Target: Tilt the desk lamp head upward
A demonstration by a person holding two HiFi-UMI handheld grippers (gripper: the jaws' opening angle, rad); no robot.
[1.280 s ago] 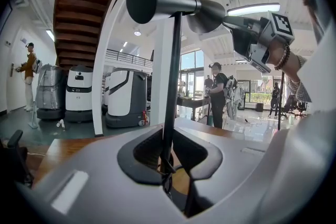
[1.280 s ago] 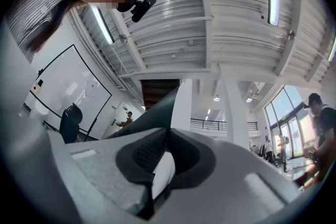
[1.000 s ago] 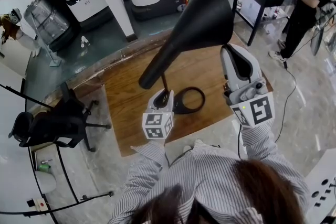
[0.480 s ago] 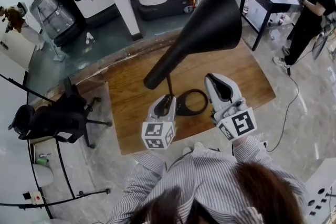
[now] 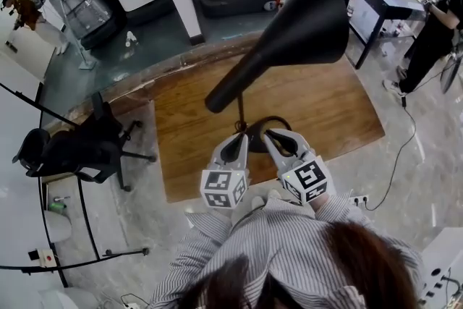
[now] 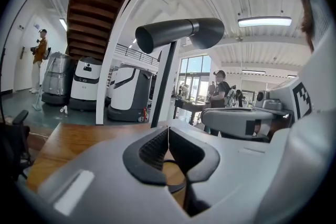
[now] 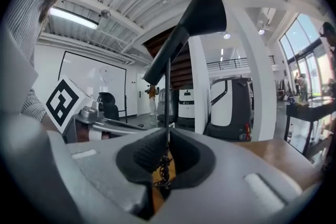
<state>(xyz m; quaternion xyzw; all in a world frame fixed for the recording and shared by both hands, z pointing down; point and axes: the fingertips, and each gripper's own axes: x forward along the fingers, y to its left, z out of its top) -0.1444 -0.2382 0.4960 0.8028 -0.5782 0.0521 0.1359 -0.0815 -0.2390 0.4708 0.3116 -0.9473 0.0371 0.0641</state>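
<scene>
Head view, change: the right gripper (image 5: 266,134) has dropped from beside the lamp head (image 5: 304,22) to low by the base ring (image 5: 270,119). The left gripper (image 5: 236,137) has barely shifted.
Head view, meaning: the head now stands well above and beyond both sets of fingertips with its wide mouth raised. I judge the tilt made and the hands withdrawing.
Head view, shapes: the head is a matte black cone narrowing to a tube. It sits on a thin dark stem (image 5: 240,116) over a flat open ring on the brown wood-grain table (image 5: 333,105).
Left gripper view, fingers: the jaws have just been closing and now meet tip to tip with nothing between them. The stem rises just beyond the tips.
Left gripper view, textures: the pads (image 6: 152,149) are black ribbed rubber set in smooth grey plastic shells.
Right gripper view, fingers: they are drawn together at the tips, and the stem climbs straight up from their seam. Whether they pinch it or merely stand before it is unclear, though they probably stand before it.
Right gripper view, hollow: a dark tangle shows low between the pads, perhaps cord.
</scene>
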